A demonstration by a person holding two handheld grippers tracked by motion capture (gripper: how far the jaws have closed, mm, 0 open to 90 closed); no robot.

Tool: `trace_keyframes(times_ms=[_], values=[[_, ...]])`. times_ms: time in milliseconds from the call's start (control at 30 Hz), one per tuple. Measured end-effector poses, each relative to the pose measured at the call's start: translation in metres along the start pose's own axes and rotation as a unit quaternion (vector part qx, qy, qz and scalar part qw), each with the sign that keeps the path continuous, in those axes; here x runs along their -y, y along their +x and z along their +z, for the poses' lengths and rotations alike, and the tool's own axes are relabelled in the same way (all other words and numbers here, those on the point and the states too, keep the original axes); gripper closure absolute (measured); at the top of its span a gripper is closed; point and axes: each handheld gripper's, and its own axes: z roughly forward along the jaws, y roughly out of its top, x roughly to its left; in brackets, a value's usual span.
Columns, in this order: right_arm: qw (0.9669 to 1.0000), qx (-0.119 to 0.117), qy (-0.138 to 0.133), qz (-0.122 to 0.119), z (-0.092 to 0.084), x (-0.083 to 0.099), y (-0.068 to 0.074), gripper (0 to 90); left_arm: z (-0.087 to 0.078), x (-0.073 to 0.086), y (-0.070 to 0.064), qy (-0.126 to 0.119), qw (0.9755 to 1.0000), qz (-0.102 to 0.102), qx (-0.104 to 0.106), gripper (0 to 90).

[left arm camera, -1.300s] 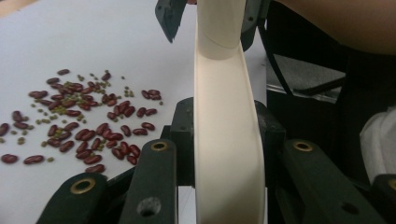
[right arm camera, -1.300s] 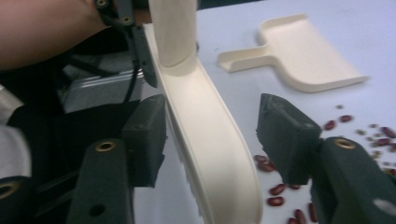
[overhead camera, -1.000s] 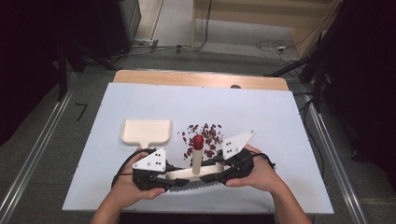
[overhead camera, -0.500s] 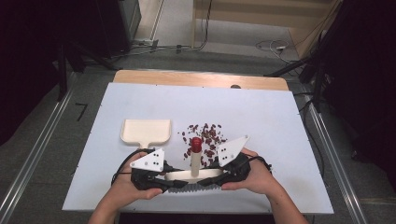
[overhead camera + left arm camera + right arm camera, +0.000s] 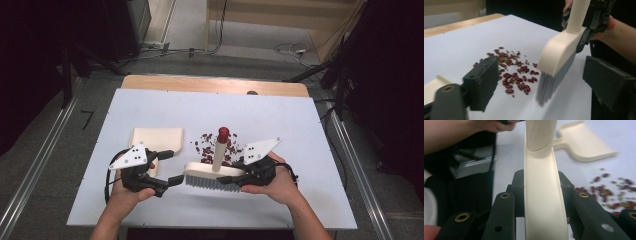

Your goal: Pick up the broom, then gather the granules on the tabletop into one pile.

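A cream hand brush (image 5: pixel 212 175) with a red-tipped handle (image 5: pixel 223 133) is held level just above the white table, bristles down. My right gripper (image 5: pixel 235 176) is shut on its right end; in the right gripper view the cream back (image 5: pixel 544 202) runs straight out between the pads. My left gripper (image 5: pixel 170 167) stands open just left of the brush's free end, its jaws having just been opening, and nothing touches its pads. In the left gripper view the brush (image 5: pixel 560 50) hangs ahead, beside a scatter of red beans (image 5: pixel 511 72).
A cream dustpan (image 5: pixel 155 137) lies flat behind the left gripper, its handle pointing at the person. Beans (image 5: pixel 210 145) are strewn behind the brush, mid-table. The white board (image 5: pixel 300 130) ends in a wooden strip at the far side, with dark floor and rails around.
The left gripper has let go of the brush's left end, opened and drawn off to the left. The right gripper keeps its hold, and the brush has barely moved.
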Motion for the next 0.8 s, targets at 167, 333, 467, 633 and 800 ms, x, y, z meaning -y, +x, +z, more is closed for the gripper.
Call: trace_keyframes(times_ms=[167, 333, 467, 633, 800], values=[[0.9962, 0.071, -0.036, 0.038, -0.011, 0.004, -0.009, 66.1, -0.01, 0.004, 0.009, -0.014, 0.9996, -0.012, -0.023, 2.0], [0.9802, 0.171, -0.059, 0.081, -0.024, 0.011, -0.019, 66.0, -0.017, 0.008, 0.015, -0.024, 0.9988, -0.016, -0.039, 0.0], [0.9661, 0.227, -0.07, 0.1, -0.035, 0.019, -0.028, 66.0, -0.022, 0.014, 0.019, -0.027, 0.9971, -0.024, -0.068, 0.0], [0.9474, 0.284, -0.071, 0.129, -0.042, 0.03, -0.04, 66.0, -0.032, 0.02, 0.026, -0.044, 0.9933, -0.04, -0.099, 0.0], [0.9323, 0.324, -0.072, 0.143, -0.043, 0.041, -0.051, 65.9, -0.039, 0.025, 0.032, -0.047, 0.9906, -0.054, -0.117, 0.0]])
